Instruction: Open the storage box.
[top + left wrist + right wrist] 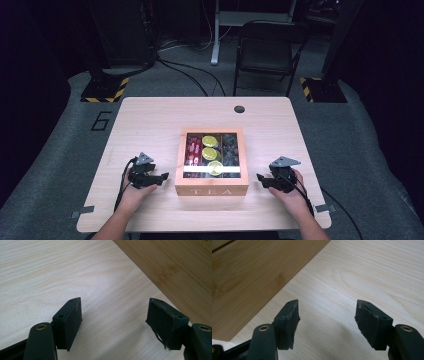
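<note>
The glass-lidded bamboo tea box [211, 189] sits mid-table on the pale wooden table [150, 120], lid seemingly shut. The left gripper [162, 176] and right gripper [260, 178] flank its sides, probably to steady it or lift it. Both sets of jaws stand apart, holding nothing, short of the box's walls.

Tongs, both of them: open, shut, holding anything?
Left tongs: open, holding nothing, beside the tea box.
Right tongs: open, holding nothing.

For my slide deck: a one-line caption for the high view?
Two hand-held grippers, left and right, flank a wooden tea box, jaws open.
</note>
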The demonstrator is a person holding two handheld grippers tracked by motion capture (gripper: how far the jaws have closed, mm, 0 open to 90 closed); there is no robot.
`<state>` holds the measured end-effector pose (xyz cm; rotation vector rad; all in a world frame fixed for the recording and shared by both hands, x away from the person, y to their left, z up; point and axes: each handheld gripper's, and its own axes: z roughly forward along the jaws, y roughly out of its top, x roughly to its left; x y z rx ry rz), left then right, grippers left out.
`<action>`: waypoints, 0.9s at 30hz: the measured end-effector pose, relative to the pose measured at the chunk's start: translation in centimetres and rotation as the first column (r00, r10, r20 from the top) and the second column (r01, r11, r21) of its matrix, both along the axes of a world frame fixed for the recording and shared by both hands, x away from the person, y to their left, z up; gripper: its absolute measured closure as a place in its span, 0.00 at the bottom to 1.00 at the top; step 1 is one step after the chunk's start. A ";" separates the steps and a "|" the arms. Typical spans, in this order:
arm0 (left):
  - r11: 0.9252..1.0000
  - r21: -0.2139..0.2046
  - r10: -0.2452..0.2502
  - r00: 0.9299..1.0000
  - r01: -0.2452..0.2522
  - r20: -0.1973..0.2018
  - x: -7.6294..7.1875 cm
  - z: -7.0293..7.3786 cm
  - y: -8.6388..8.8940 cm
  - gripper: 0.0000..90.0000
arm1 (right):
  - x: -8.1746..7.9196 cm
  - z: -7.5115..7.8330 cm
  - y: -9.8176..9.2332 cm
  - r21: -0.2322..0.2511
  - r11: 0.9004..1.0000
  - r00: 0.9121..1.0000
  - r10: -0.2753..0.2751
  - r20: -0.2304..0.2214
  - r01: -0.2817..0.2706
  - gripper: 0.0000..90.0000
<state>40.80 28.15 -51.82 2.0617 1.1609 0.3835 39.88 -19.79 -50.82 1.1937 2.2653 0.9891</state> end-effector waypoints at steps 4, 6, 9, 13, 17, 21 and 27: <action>1.000 0.006 -0.015 1.000 0.015 0.016 -0.3 0.4 -0.2 0.35 | -0.4 0.5 0.2 -0.005 1.000 1.000 0.020 -0.004 -0.020 0.40; 1.000 0.000 -0.015 1.000 0.015 0.016 -0.4 0.5 -0.2 0.35 | -0.6 0.7 0.4 0.002 1.000 1.000 0.021 -0.009 -0.021 0.40; 1.000 -0.019 0.000 1.000 0.000 0.016 -0.6 0.9 0.0 0.35 | -0.9 1.1 0.4 0.002 1.000 1.000 0.030 0.004 -0.030 0.41; 1.000 -0.025 0.015 1.000 -0.014 0.018 -0.9 1.4 -0.1 0.35 | -1.3 1.9 0.4 0.024 0.999 0.999 0.032 0.016 -0.032 0.41; 1.000 -0.021 -0.003 0.998 0.004 0.055 -1.6 2.3 -0.2 0.37 | -1.7 2.5 0.3 0.045 0.998 0.999 0.032 0.036 -0.033 0.41; 0.998 -0.056 -0.003 0.997 0.007 0.076 -2.3 3.0 -0.1 0.38 | -2.4 3.4 0.1 0.084 0.996 0.998 0.032 0.059 -0.037 0.41; 0.998 -0.067 -0.012 0.997 0.017 0.075 -2.8 3.4 -0.1 0.40 | -3.1 4.4 0.4 0.100 0.994 0.997 0.039 0.068 -0.046 0.41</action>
